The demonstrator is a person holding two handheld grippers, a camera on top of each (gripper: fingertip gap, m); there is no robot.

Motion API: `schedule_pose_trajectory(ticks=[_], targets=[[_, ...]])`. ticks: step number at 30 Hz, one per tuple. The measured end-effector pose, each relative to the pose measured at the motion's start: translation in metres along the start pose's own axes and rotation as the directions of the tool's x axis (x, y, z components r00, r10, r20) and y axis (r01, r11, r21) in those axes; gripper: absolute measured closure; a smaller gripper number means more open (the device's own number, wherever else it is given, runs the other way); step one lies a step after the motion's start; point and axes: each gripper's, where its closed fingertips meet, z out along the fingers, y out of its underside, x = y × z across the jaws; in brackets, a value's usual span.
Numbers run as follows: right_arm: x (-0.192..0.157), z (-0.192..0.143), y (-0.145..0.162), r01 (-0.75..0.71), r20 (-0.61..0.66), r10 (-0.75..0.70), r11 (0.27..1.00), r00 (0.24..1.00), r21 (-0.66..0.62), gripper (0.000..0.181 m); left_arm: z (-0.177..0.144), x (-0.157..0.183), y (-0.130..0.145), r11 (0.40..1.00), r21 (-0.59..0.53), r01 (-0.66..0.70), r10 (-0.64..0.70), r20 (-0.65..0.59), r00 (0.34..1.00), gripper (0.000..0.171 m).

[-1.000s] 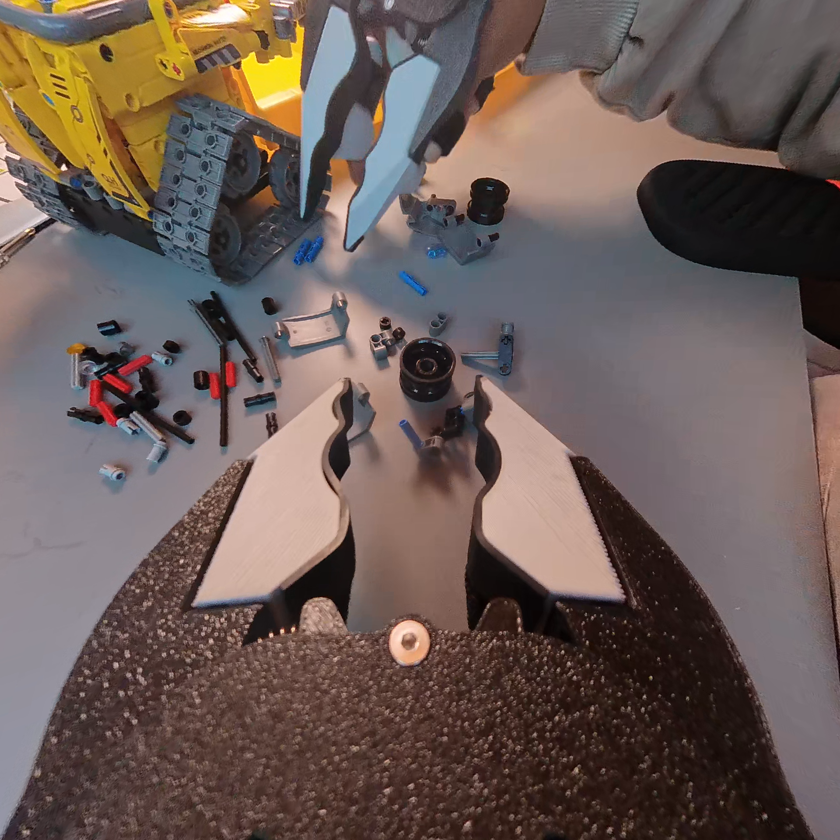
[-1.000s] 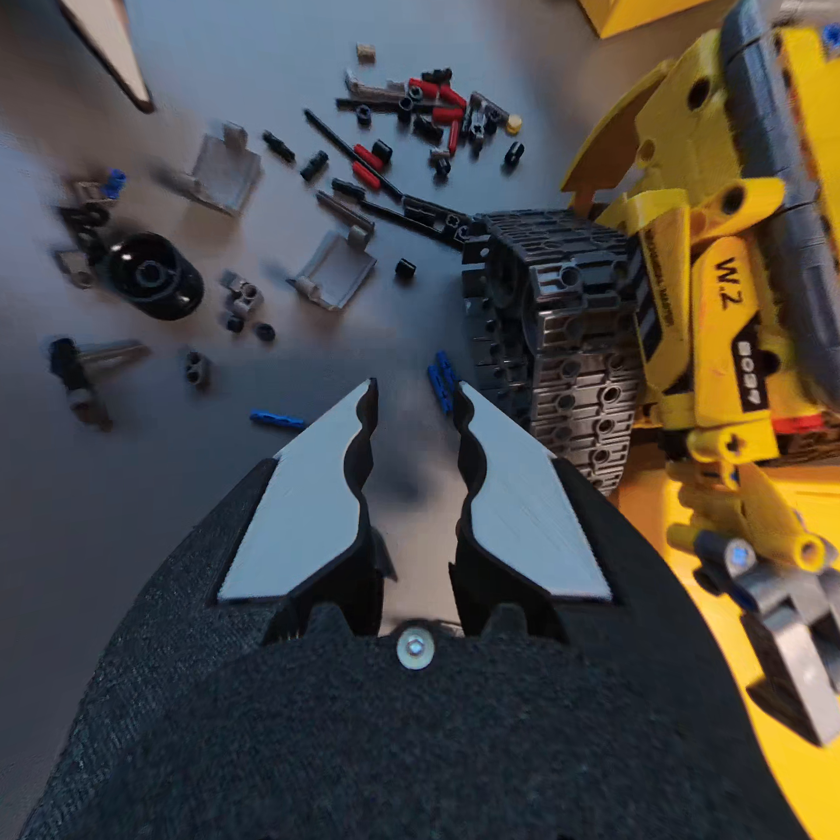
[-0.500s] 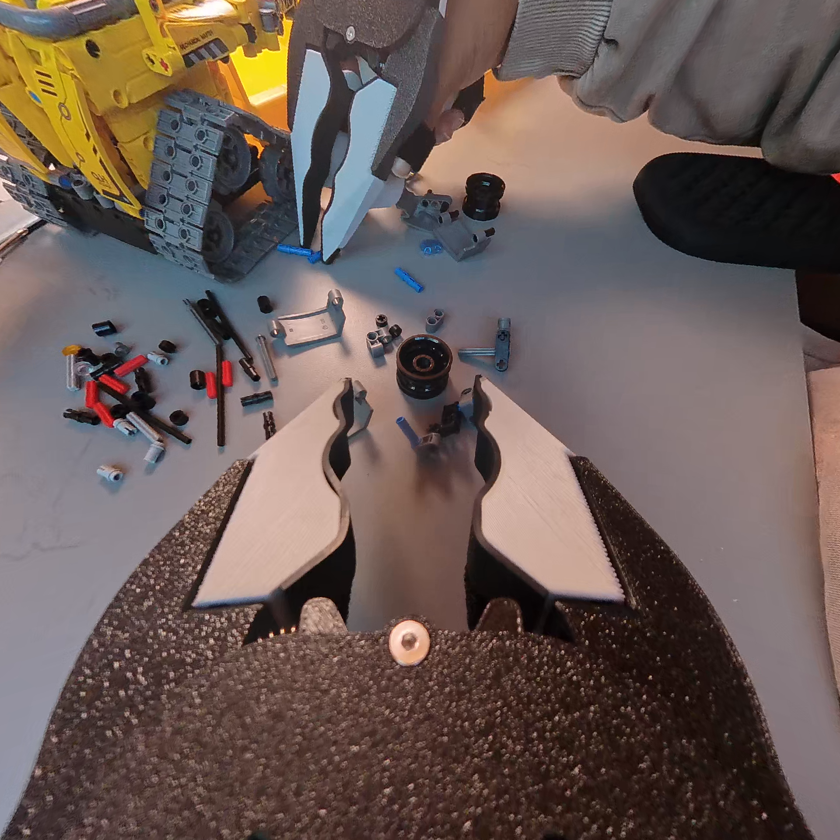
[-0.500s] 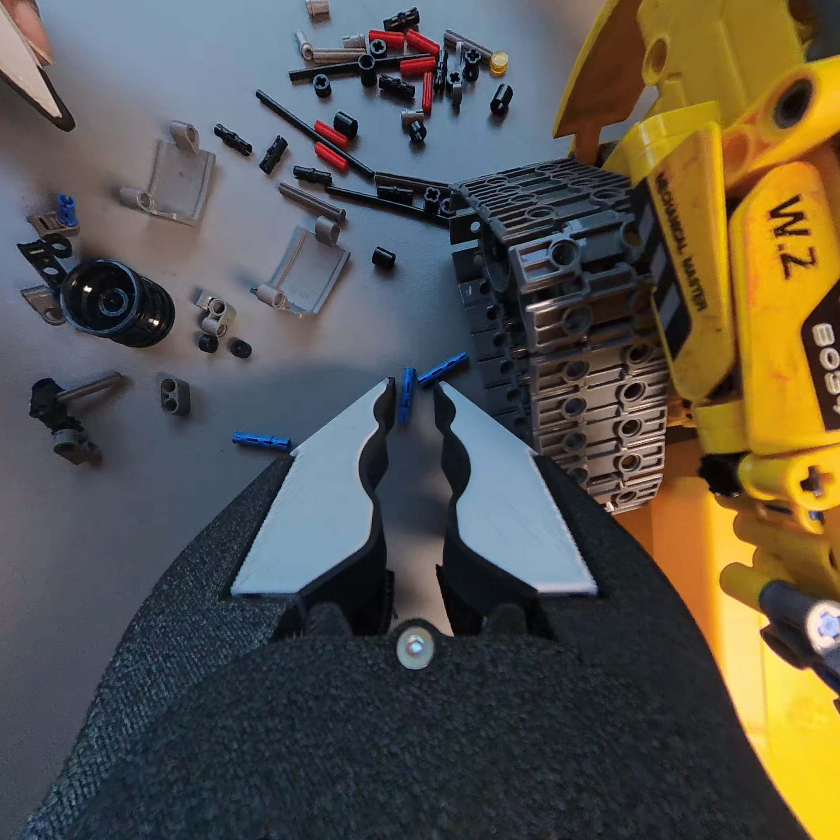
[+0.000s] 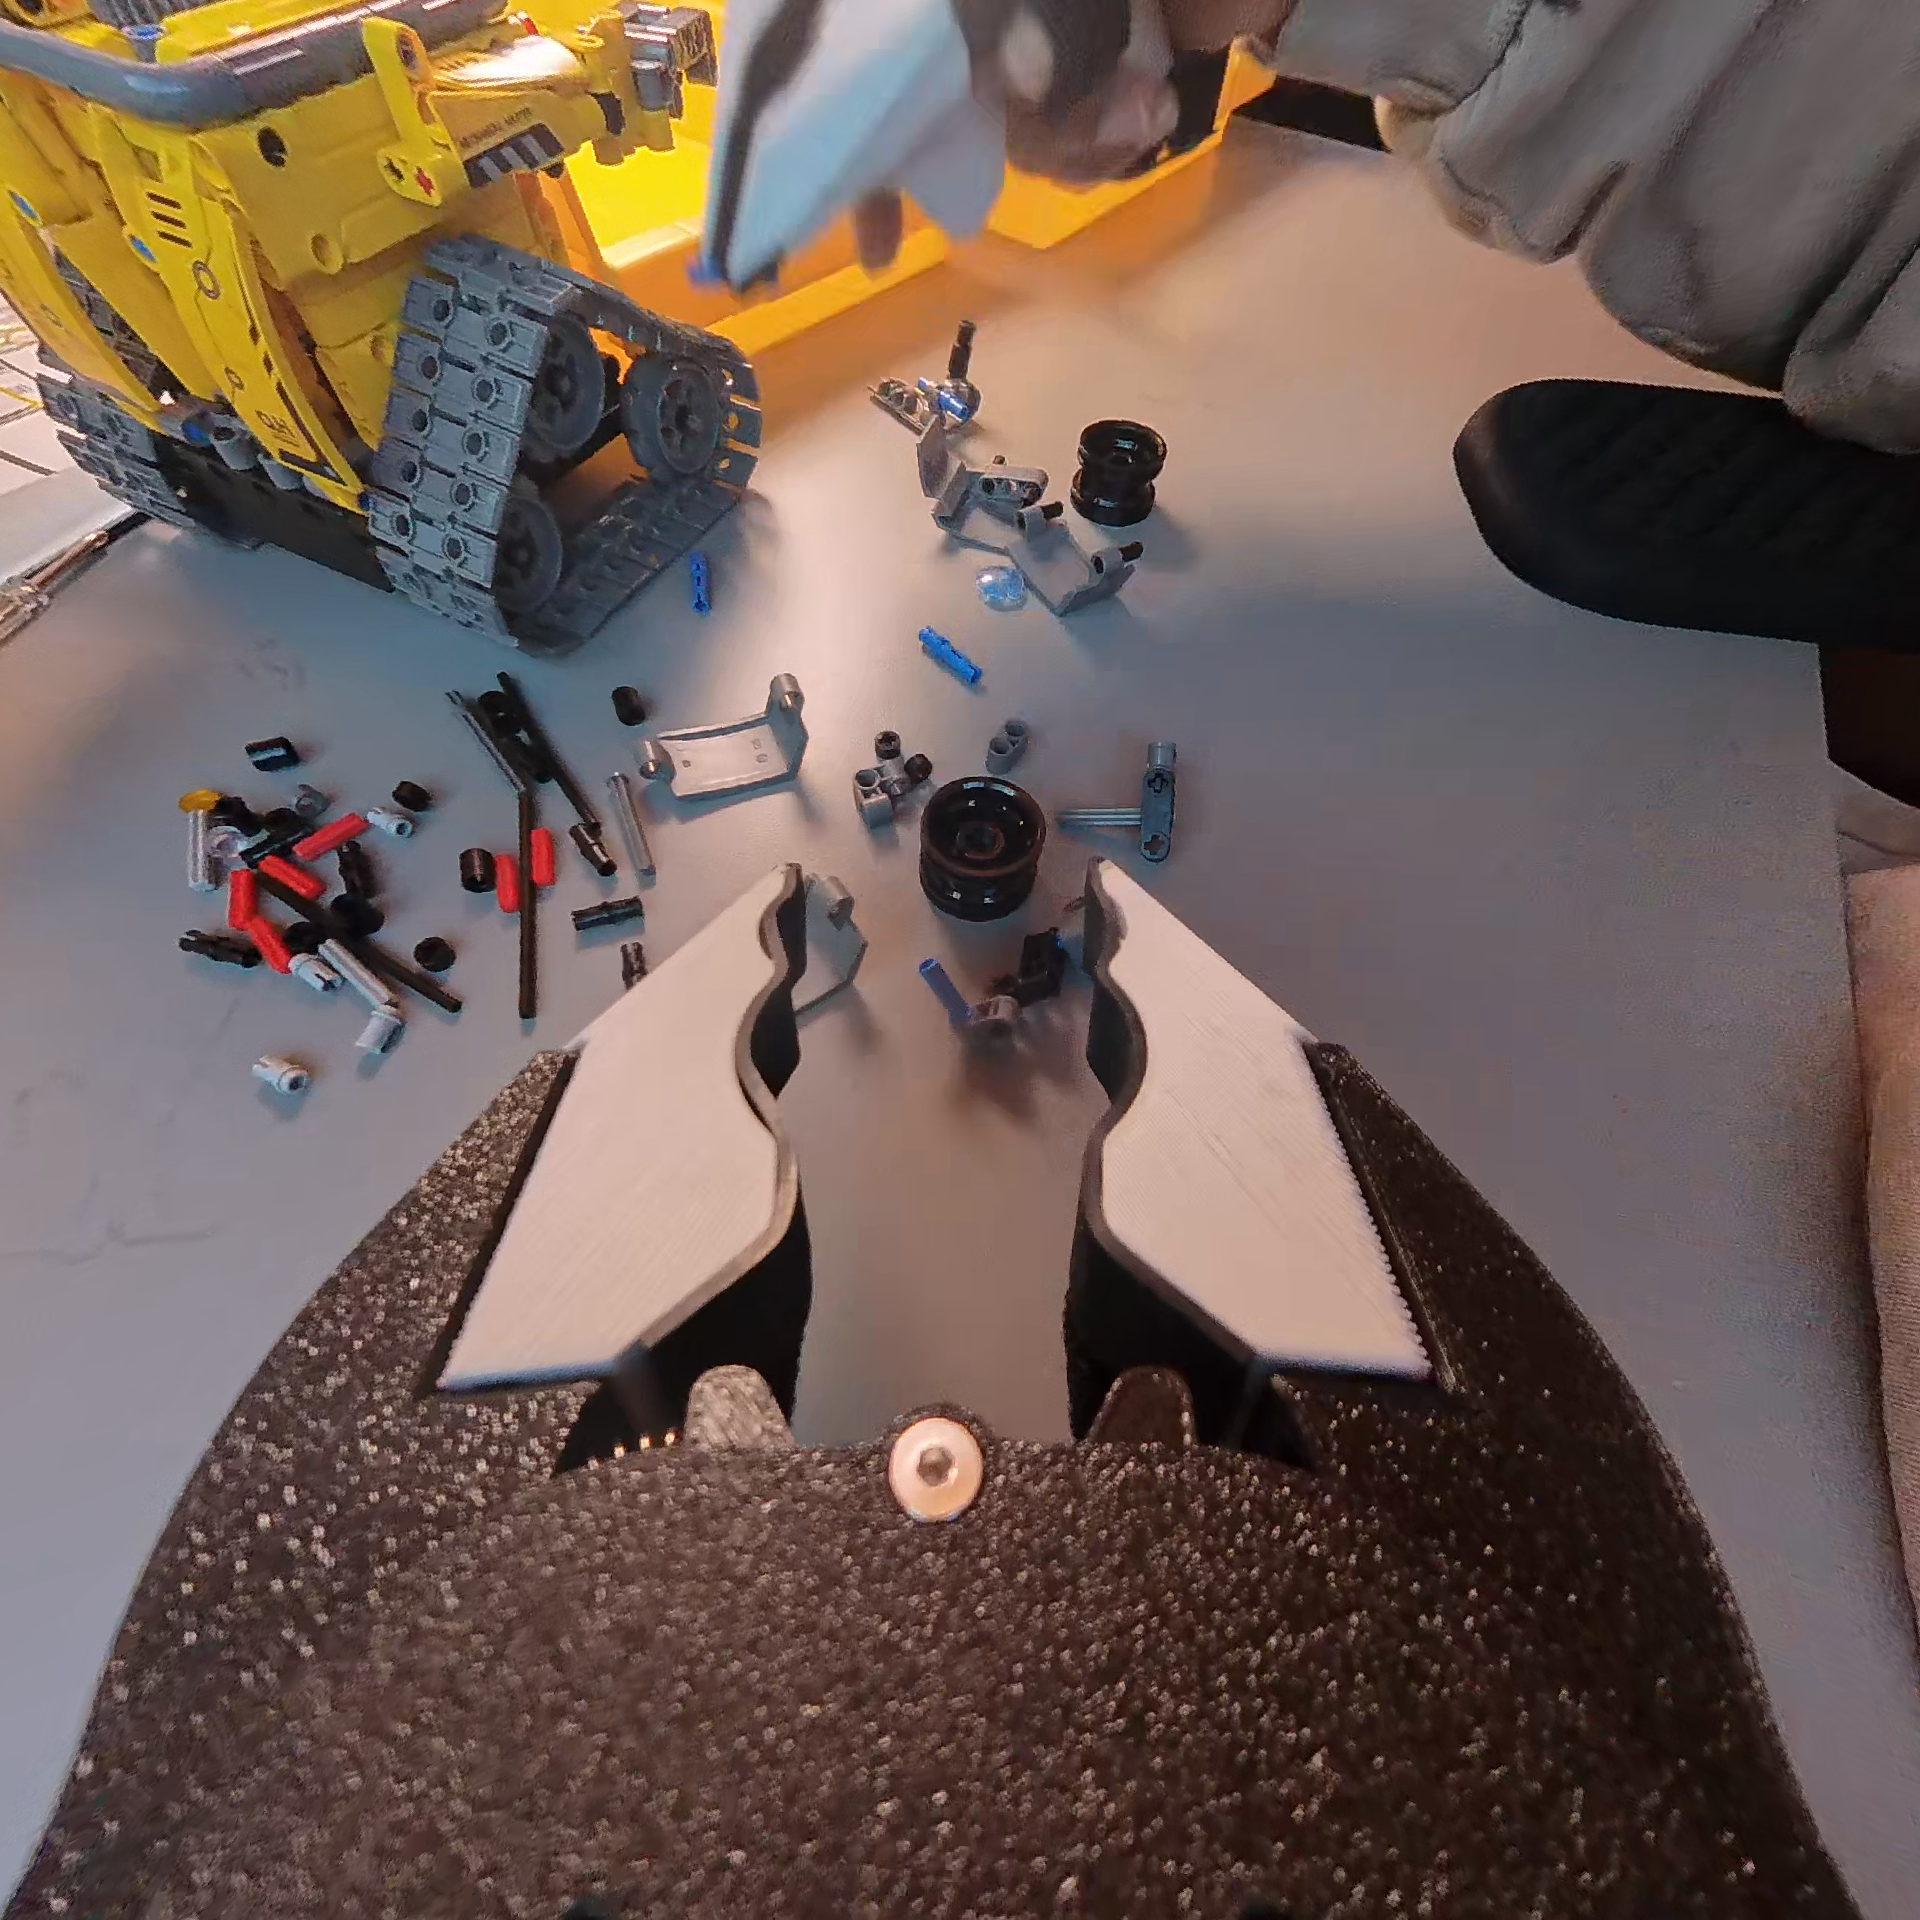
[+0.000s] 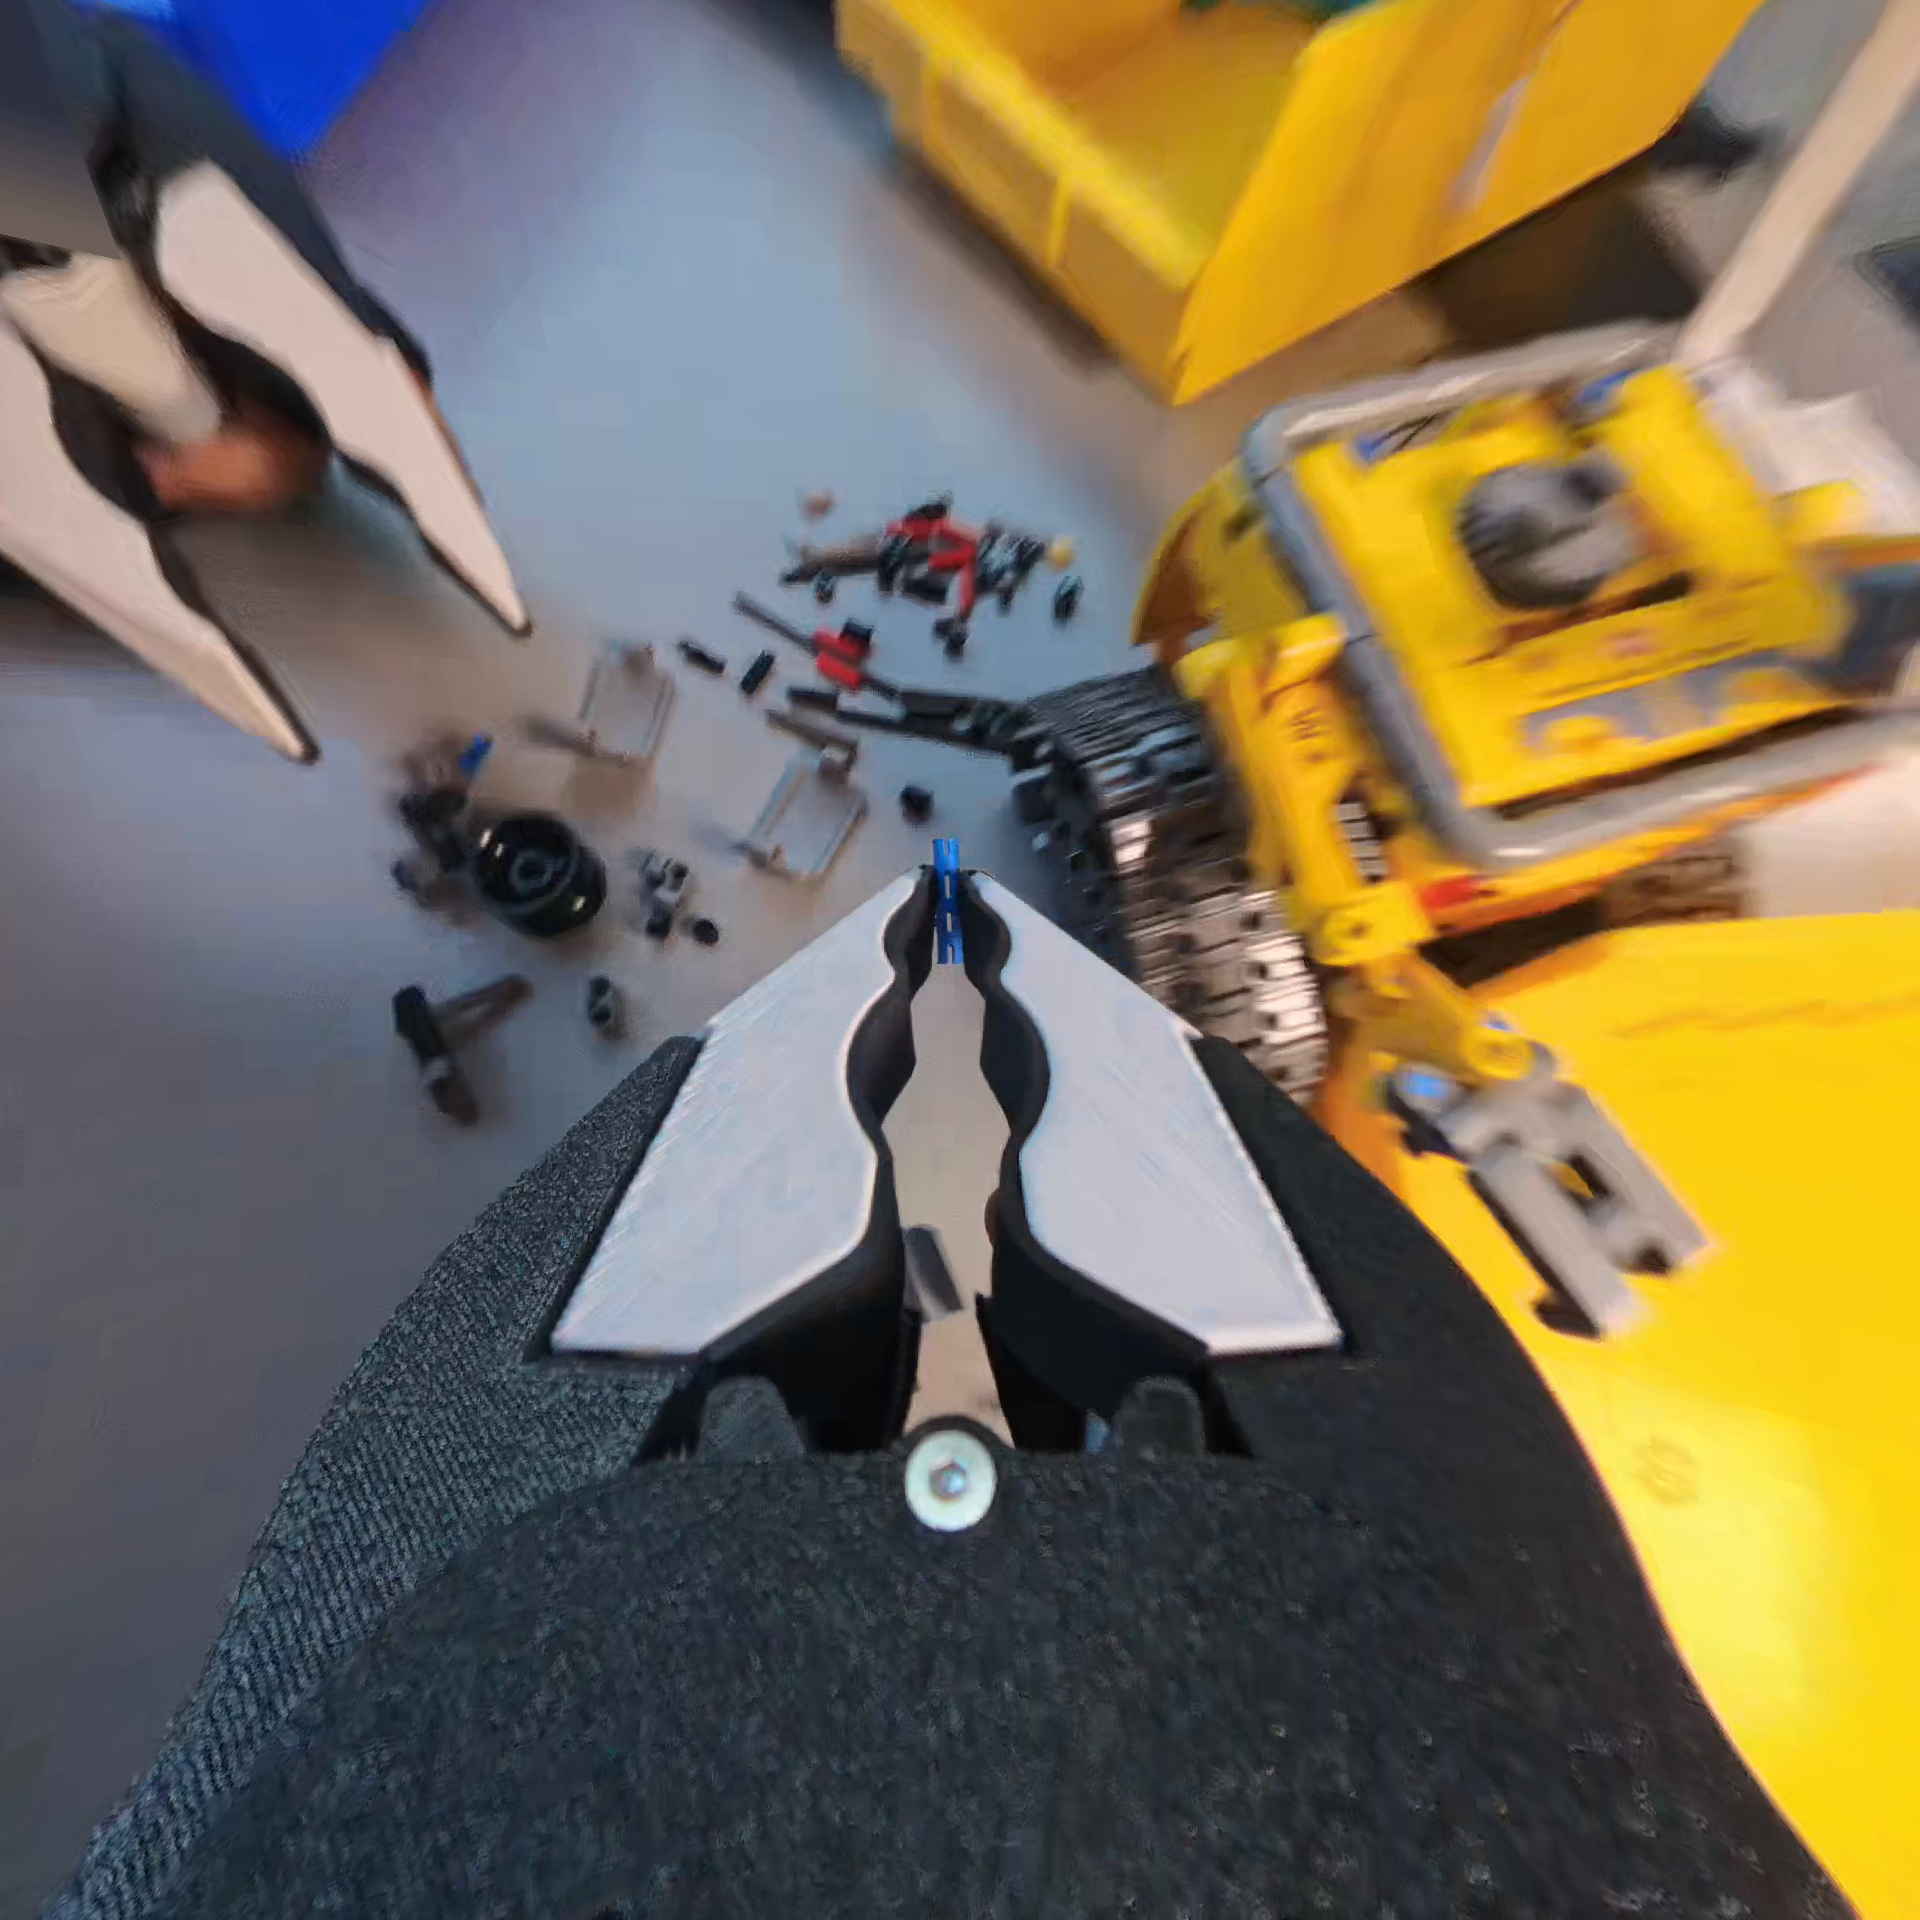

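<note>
The right tongs [image 6: 948, 896] pinch a blue pin [image 6: 945, 914] at their very tips, lifted clear of the bench [image 6: 675, 312] beside the yellow model [image 6: 1455, 665]. The left tongs [image 5: 940, 925] gape empty over a black wheel [image 5: 980, 847]. With so slight a hold, the pin likely needs steady pressure and slow carrying.

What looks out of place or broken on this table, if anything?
Nothing looks damaged. Small loose parts lie scattered on the grey table beside the yellow tracked model. A black wheel lies loose among them. The right gripper pinches a blue pin; the left gripper is open.
</note>
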Motion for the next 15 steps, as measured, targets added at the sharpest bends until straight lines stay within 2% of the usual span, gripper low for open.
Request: schedule_pose_trajectory(ticks=[2, 4, 6, 8, 11, 13, 15], targets=[[0.043, -0.037, -0.023, -0.037, -0.183, 0.057, 0.993, 0.981, 0.113, 0.179, 0.000, 0.000, -0.001, 1.000, 0.004, 0.008, -0.008, -0.002, 1.000, 0.118], [0.098, -0.069, -0.021, -0.080, -0.372, 0.125, 0.988, 0.920, 0.133, 0.179, 0.002, 0.000, 0.000, 1.000, -0.002, 0.007, -0.007, -0.003, 1.000, 0.118], [0.152, -0.089, 0.007, -0.156, -0.538, 0.162, 0.986, 0.827, 0.058, 0.179, 0.003, 0.001, 0.002, 1.000, -0.013, -0.001, 0.001, 0.001, 1.000, 0.118], [0.189, -0.090, 0.046, -0.231, -0.624, 0.145, 0.971, 0.768, -0.059, 0.179, 0.005, -0.001, 0.004, 1.000, -0.023, -0.006, 0.006, 0.011, 1.000, 0.118], [0.217, -0.084, 0.089, -0.297, -0.703, 0.075, 0.934, 0.707, -0.199, 0.175, 0.004, -0.007, 0.008, 0.999, -0.041, -0.011, 0.013, 0.044, 0.999, 0.119], [0.223, -0.086, 0.091, -0.281, -0.739, 0.009, 0.928, 0.673, -0.245, 0.165, 0.003, -0.011, 0.008, 0.999, -0.038, 0.006, -0.004, 0.055, 0.998, 0.120], [0.221, -0.092, 0.076, -0.254, -0.765, 0.020, 0.948, 0.643, -0.189, 0.163, 0.002, -0.015, 0.008, 0.999, -0.035, 0.025, -0.023, 0.065, 0.998, 0.122]])
